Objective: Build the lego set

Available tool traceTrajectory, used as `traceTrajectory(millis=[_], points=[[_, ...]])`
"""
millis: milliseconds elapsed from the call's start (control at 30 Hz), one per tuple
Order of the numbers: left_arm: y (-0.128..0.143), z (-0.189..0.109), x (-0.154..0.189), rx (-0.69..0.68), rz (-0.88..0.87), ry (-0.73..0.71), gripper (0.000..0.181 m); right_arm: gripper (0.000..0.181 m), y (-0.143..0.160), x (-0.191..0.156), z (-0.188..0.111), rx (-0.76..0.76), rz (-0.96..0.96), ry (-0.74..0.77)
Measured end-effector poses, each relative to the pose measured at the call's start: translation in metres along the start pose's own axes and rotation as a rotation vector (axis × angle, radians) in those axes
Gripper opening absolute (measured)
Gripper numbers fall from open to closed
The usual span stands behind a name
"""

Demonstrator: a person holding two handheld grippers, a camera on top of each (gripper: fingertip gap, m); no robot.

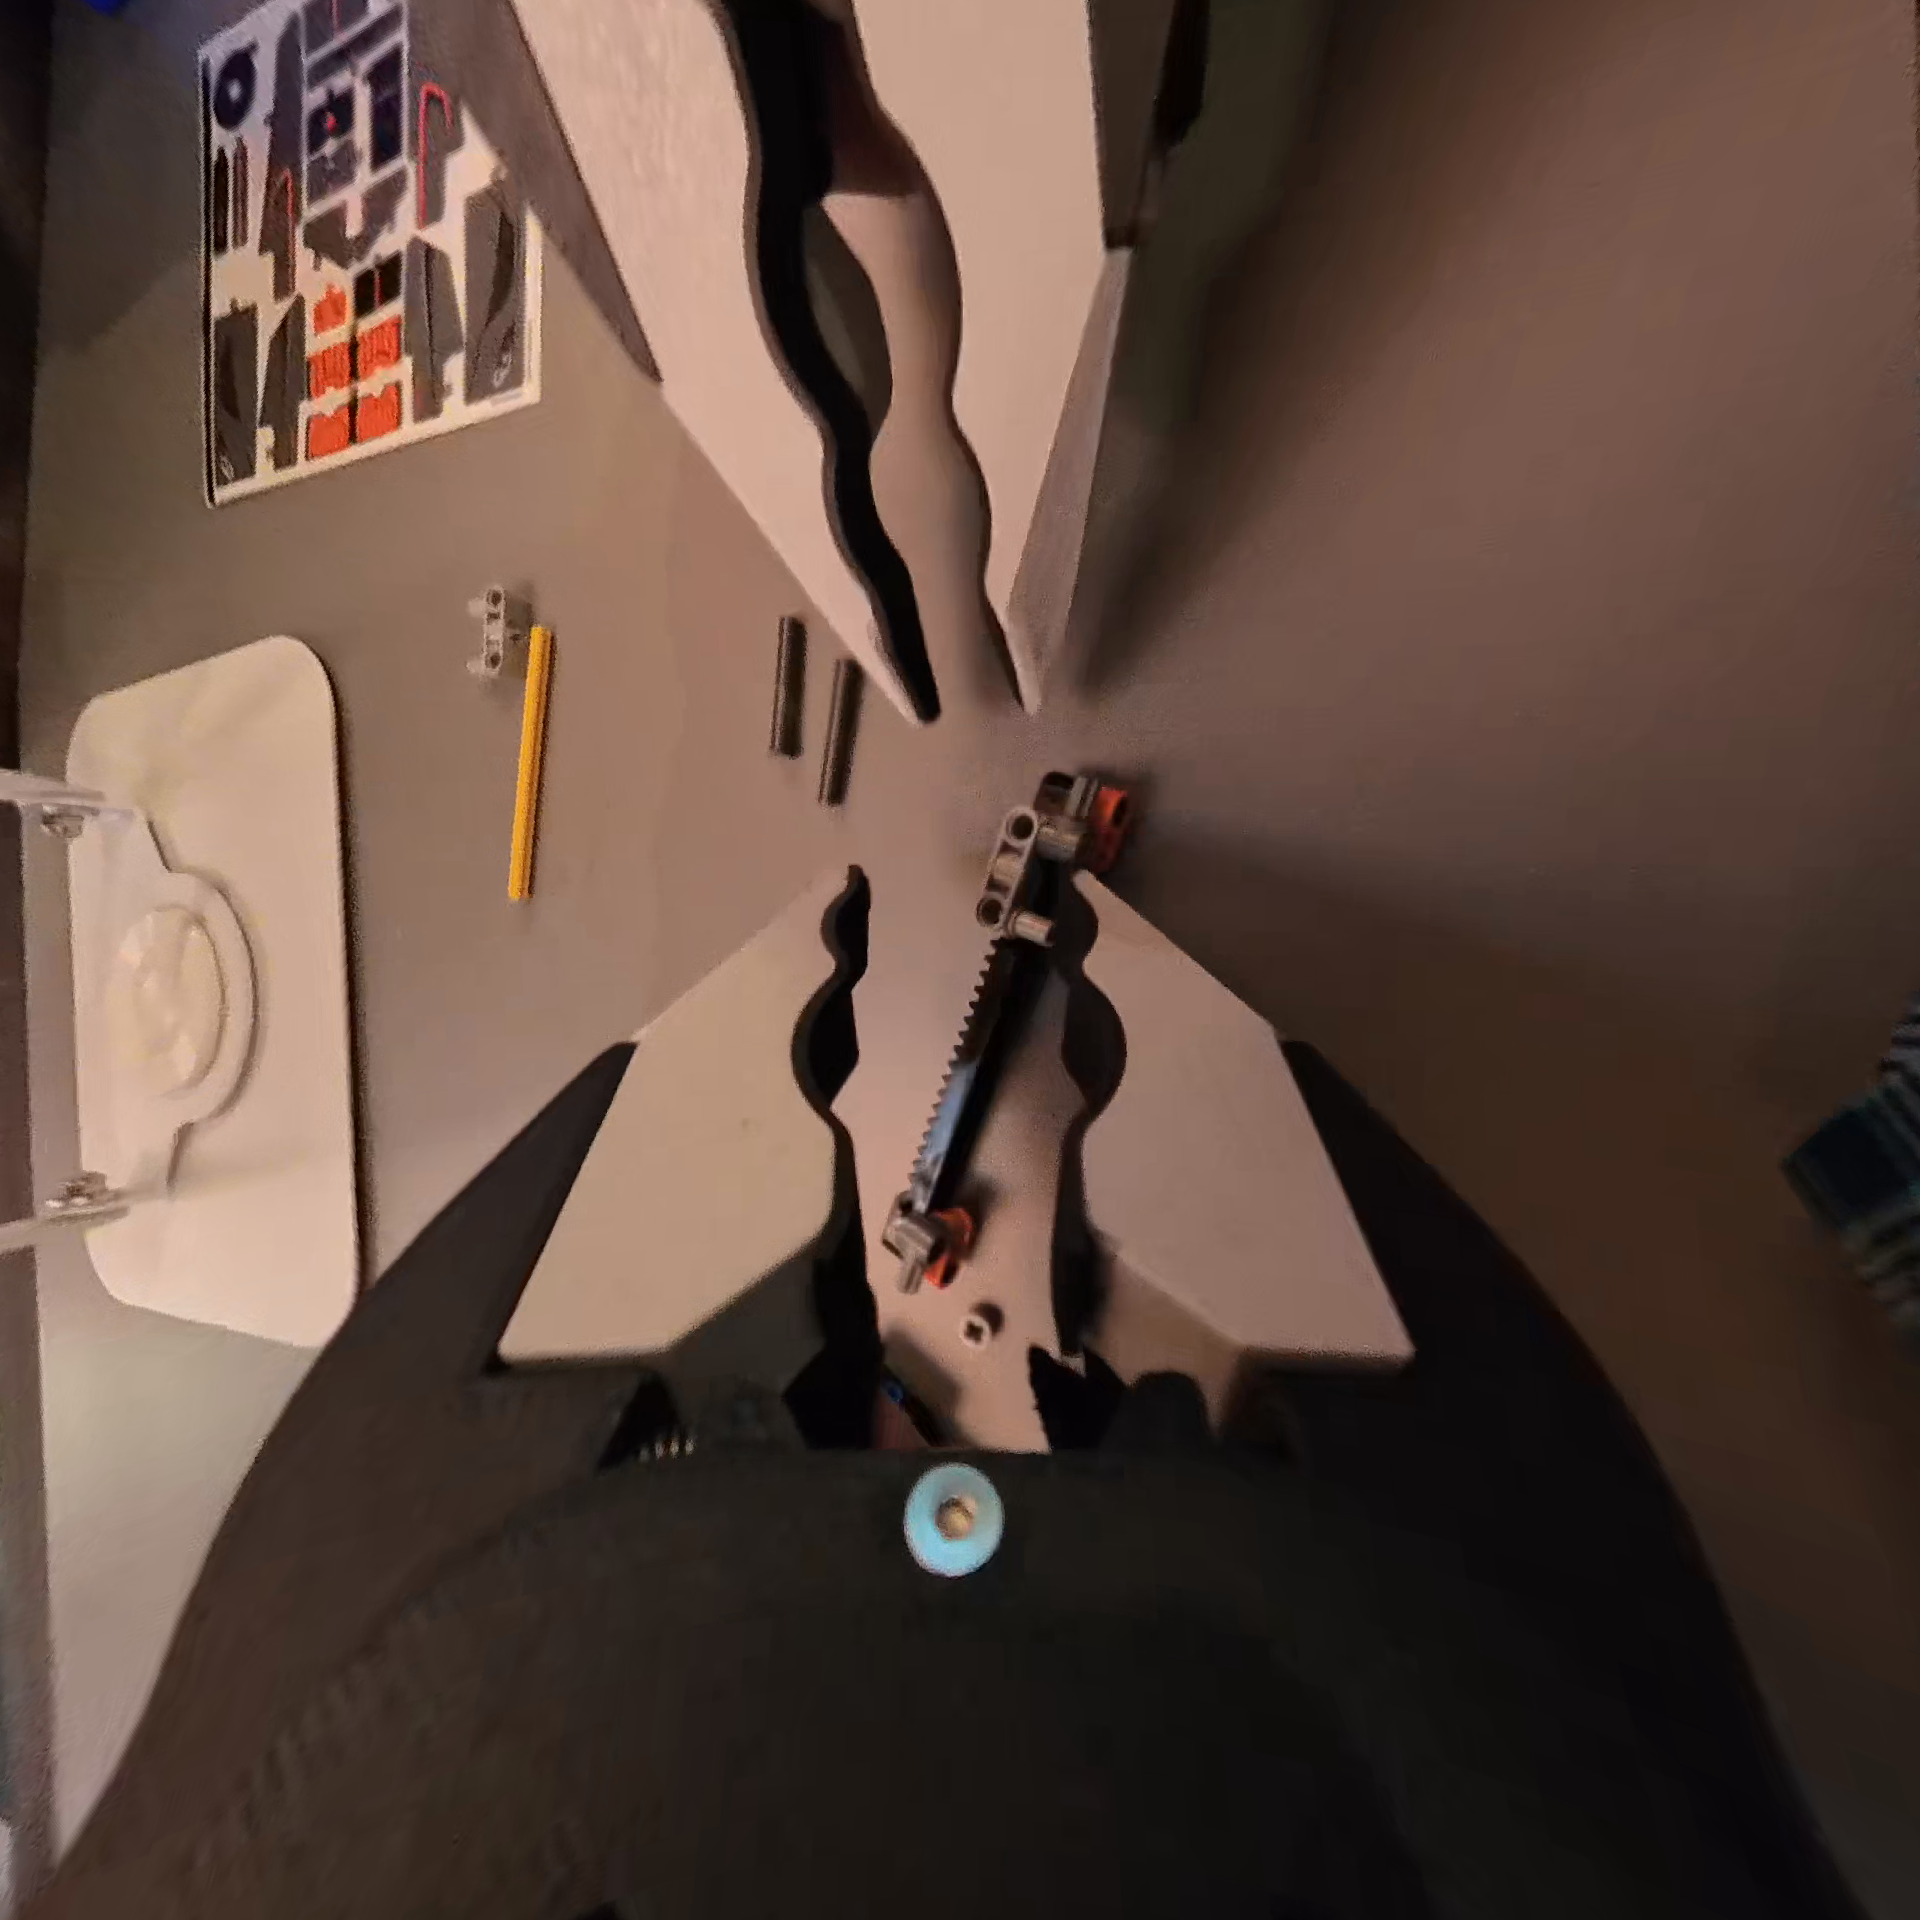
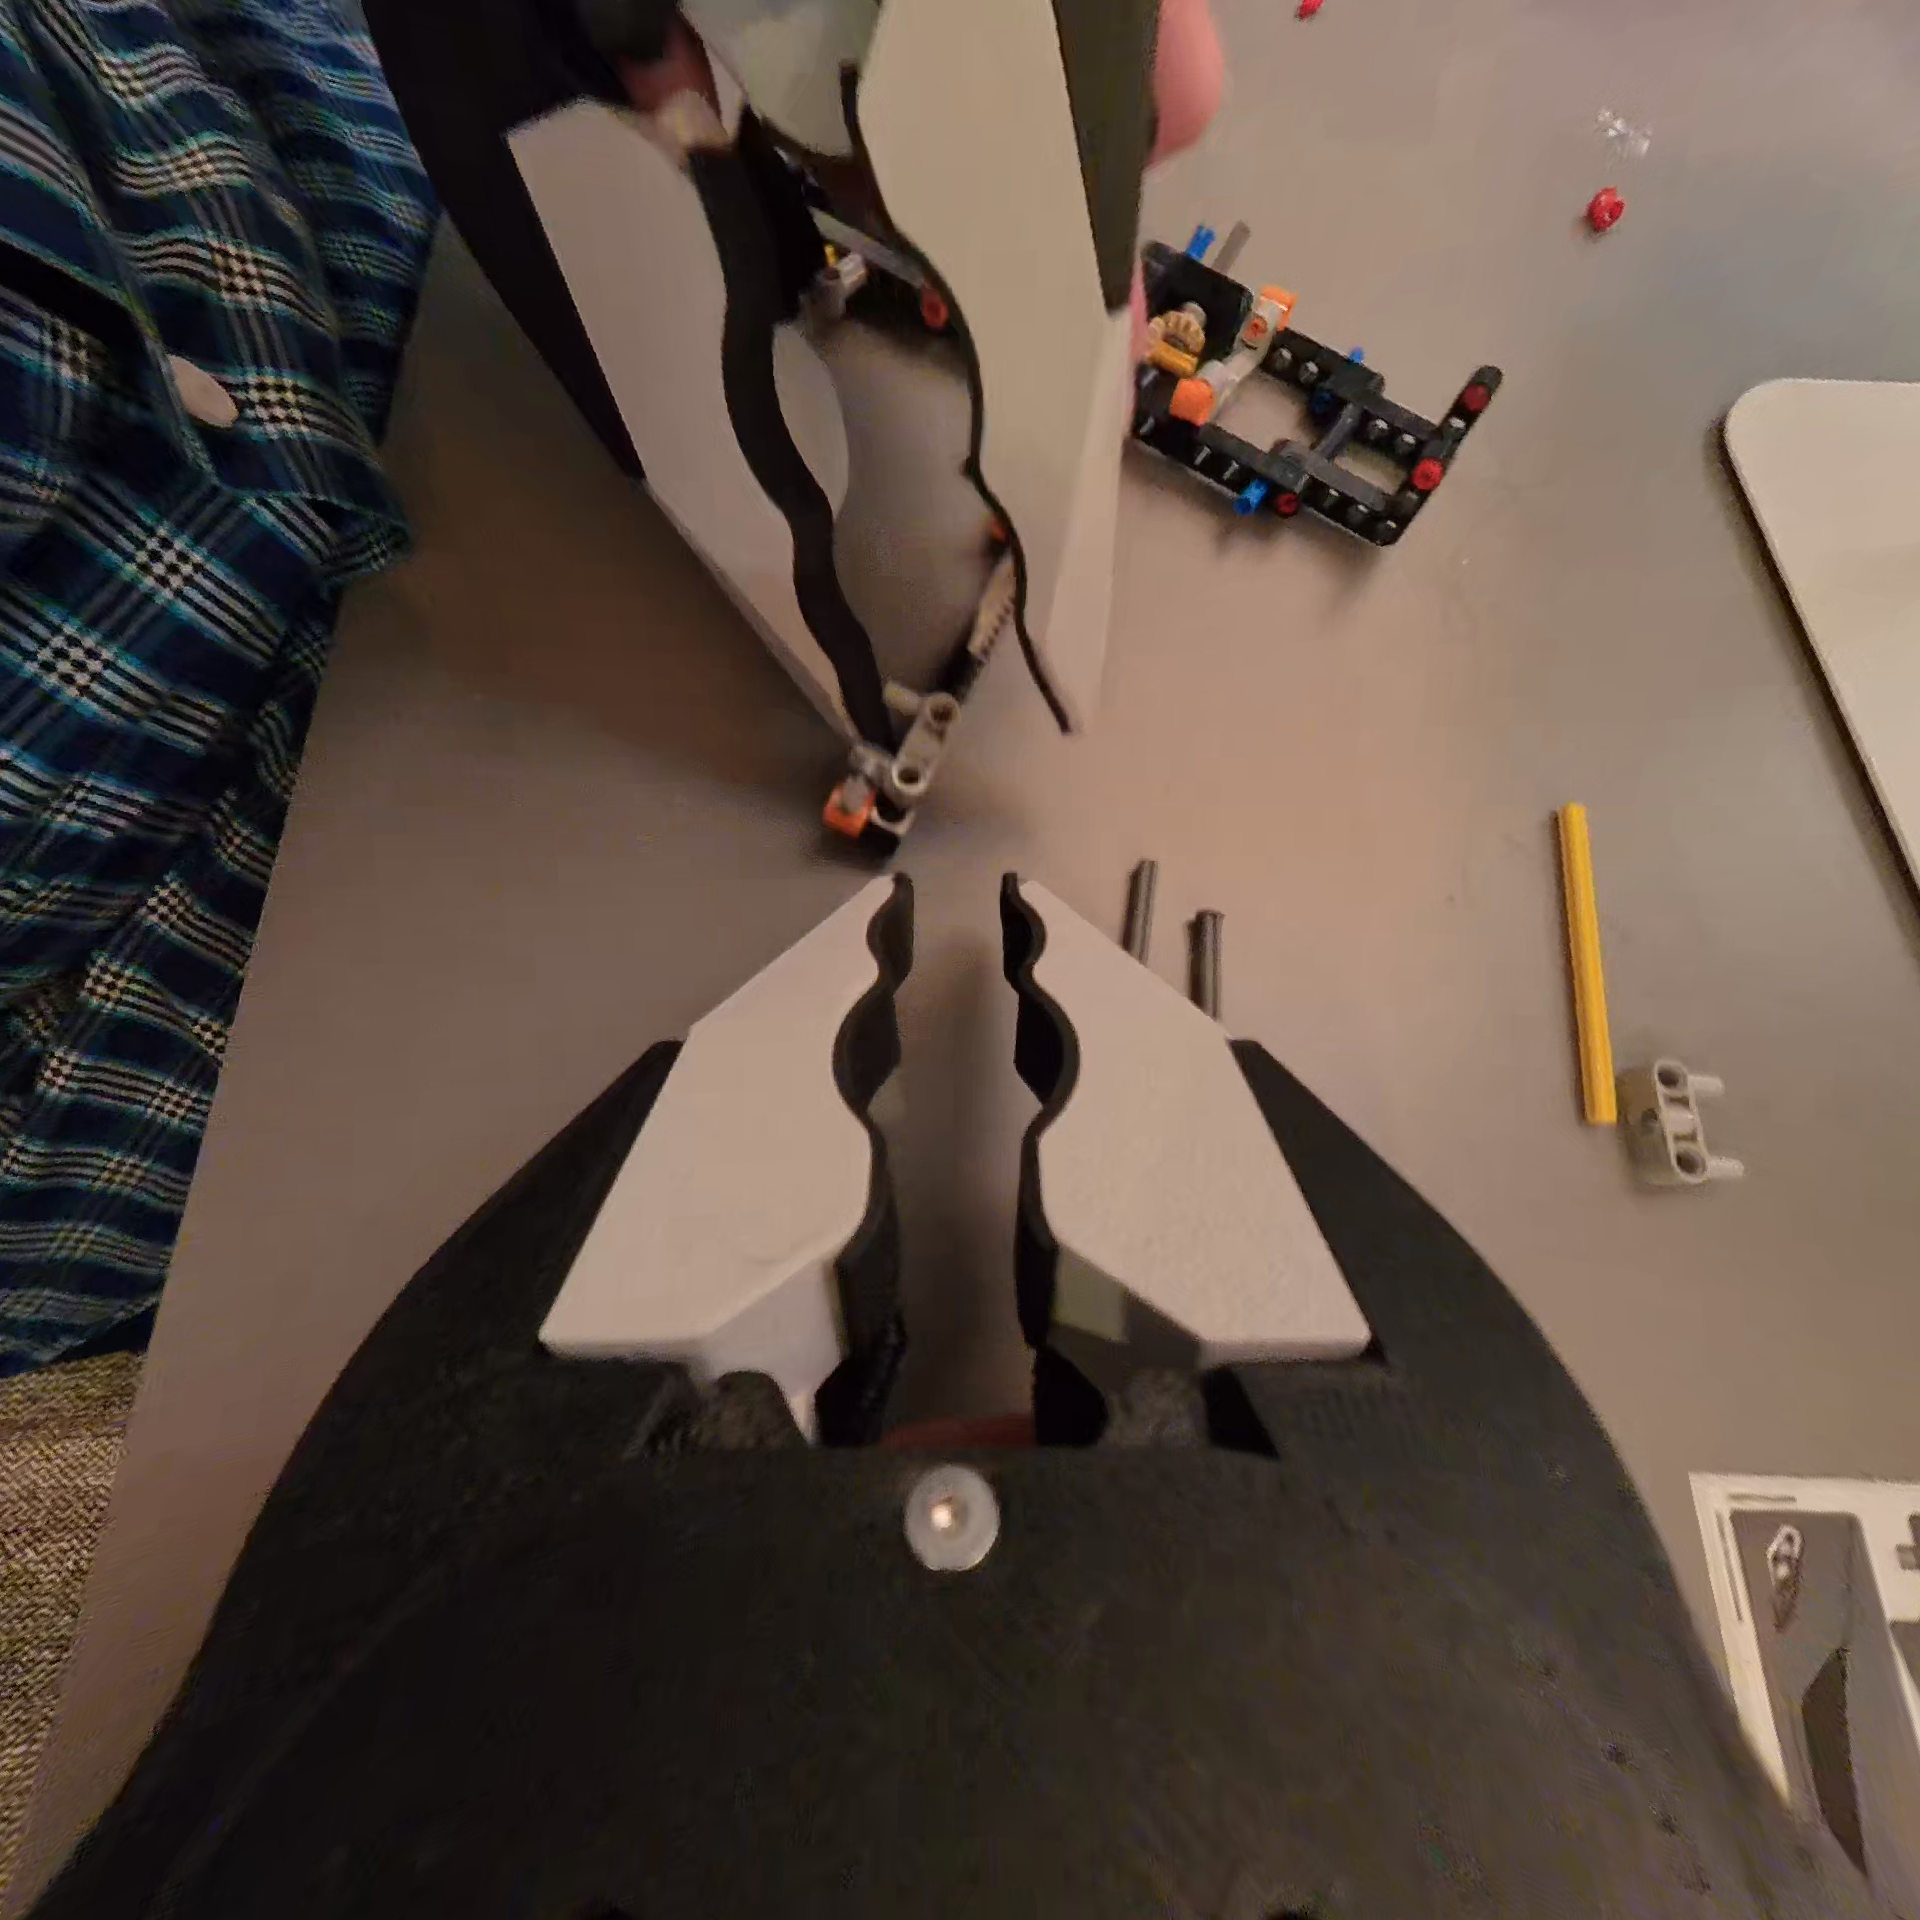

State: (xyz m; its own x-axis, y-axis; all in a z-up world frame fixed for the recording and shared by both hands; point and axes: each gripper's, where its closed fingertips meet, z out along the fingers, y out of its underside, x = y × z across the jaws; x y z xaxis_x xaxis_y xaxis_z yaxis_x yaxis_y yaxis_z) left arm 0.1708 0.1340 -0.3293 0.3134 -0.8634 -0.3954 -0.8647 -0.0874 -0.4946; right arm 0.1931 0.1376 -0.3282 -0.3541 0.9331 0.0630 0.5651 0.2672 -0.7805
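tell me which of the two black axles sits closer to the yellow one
The black axle farther from the right claw; its twin lies beside that claw, farther from the yellow axle.

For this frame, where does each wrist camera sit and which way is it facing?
Left wrist view: on the left gripper, looking along its open fingers, with the gear rack assembly between them; right gripper opposite.
Right wrist view: on the right gripper, facing the left gripper; plaid sleeve at left.
Both show the yellow axle, the rack assembly and each other.
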Motion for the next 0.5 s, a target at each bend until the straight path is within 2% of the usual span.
traceTrajectory(millis=[33,233,400,467,500], points=[[0.001,-0.003,0.001,0.005,-0.021,0.008,0.034,0.014,0.001,0.000,-0.002,0.001,0.007,-0.003],[0.011,-0.006,0.008,-0.006,-0.046,0.004,0.027,0.020,-0.006,-0.008,-0.003,0.009,0.007,-0.002],[0.007,-0.004,0.009,0.007,-0.060,-0.009,0.023,0.030,-0.013,-0.018,0.017,-0.055,-0.035,0.038],[0.004,-0.004,0.011,0.013,-0.059,-0.005,0.023,0.029,-0.013,-0.021,0.025,-0.067,-0.036,0.037],[0.004,-0.003,0.011,0.013,-0.061,-0.006,0.023,0.023,-0.013,-0.021,0.028,-0.074,-0.037,0.041]])
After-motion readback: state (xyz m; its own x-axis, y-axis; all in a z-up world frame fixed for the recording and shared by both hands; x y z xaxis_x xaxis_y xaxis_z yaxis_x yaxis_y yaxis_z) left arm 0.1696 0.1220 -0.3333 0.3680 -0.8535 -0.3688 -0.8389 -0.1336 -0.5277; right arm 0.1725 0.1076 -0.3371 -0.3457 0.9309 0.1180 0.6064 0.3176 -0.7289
